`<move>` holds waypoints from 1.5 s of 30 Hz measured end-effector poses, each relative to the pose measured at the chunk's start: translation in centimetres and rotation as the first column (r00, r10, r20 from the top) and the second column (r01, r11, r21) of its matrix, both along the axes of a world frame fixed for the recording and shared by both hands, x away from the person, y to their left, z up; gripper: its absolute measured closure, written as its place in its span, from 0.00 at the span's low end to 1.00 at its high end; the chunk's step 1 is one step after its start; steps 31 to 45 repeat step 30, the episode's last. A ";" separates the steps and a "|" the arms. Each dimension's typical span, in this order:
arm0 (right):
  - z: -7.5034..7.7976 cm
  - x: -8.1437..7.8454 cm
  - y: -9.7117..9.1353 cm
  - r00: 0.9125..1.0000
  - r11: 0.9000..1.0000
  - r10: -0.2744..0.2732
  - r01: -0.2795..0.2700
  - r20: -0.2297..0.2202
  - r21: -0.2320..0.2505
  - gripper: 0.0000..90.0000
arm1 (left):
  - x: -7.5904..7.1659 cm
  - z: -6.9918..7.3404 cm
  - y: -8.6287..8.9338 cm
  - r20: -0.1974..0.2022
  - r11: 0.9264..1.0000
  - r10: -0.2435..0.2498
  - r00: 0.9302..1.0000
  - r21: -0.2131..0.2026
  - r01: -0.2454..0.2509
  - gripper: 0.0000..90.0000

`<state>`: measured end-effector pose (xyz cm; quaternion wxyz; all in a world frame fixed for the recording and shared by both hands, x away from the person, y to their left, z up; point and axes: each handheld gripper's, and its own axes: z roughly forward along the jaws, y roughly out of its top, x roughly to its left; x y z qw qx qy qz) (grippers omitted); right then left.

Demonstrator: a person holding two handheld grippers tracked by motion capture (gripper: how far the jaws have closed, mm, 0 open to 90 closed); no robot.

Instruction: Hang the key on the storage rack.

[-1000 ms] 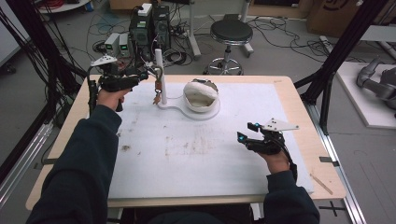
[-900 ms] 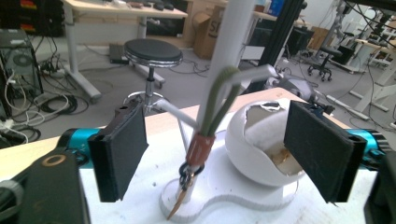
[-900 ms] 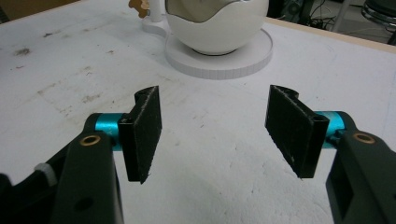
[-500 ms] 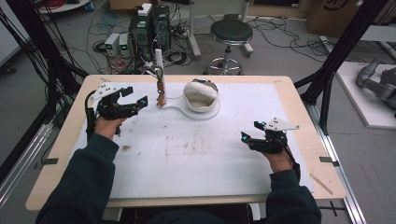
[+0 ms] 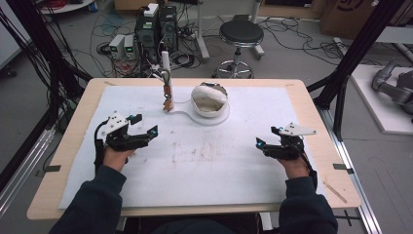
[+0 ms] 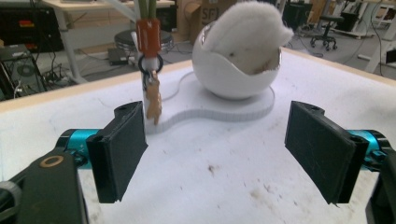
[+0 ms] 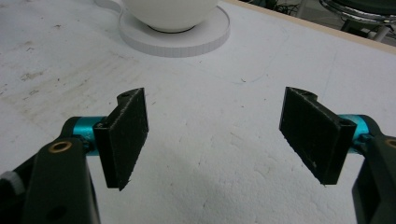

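White mat point(image 5: 204, 165) covers most of tabletop. Round base point(image 5: 210, 117) sits at far middle, bearing egg-shaped shell point(image 6: 236, 70) with fluffy lining. Slim post point(image 5: 166, 83) stands just left of shell, small orange figure point(image 6: 152, 100) hanging on it. Our left gripper point(image 5: 146, 130) rests near left edge, jaws wide, nothing between. Our right gripper point(image 5: 265, 143) near right edge, jaws just opened further, empty.

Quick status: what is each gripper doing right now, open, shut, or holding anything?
Left gripper: open, nothing between its jaws, above the white mat.
Right gripper: jaws just opened, holding nothing.
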<state>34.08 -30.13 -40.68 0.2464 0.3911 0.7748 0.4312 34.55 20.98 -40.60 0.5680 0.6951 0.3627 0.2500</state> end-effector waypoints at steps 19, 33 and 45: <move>-0.3 0.0 -0.2 1.000 1.000 -0.008 0.008 -0.020 -0.017 0.27 | -0.9 -1.2 0.3 -0.033 1.000 0.003 0.999 0.009 -0.003 0.23; -0.3 0.1 -0.3 1.000 1.000 -0.008 0.008 -0.021 -0.009 0.27 | -0.7 -1.4 0.4 -0.043 1.000 0.014 0.999 0.003 -0.014 0.23; -0.3 0.1 -0.3 1.000 1.000 -0.008 0.008 -0.021 -0.009 0.27 | -0.7 -1.4 0.4 -0.043 1.000 0.014 0.999 0.003 -0.014 0.23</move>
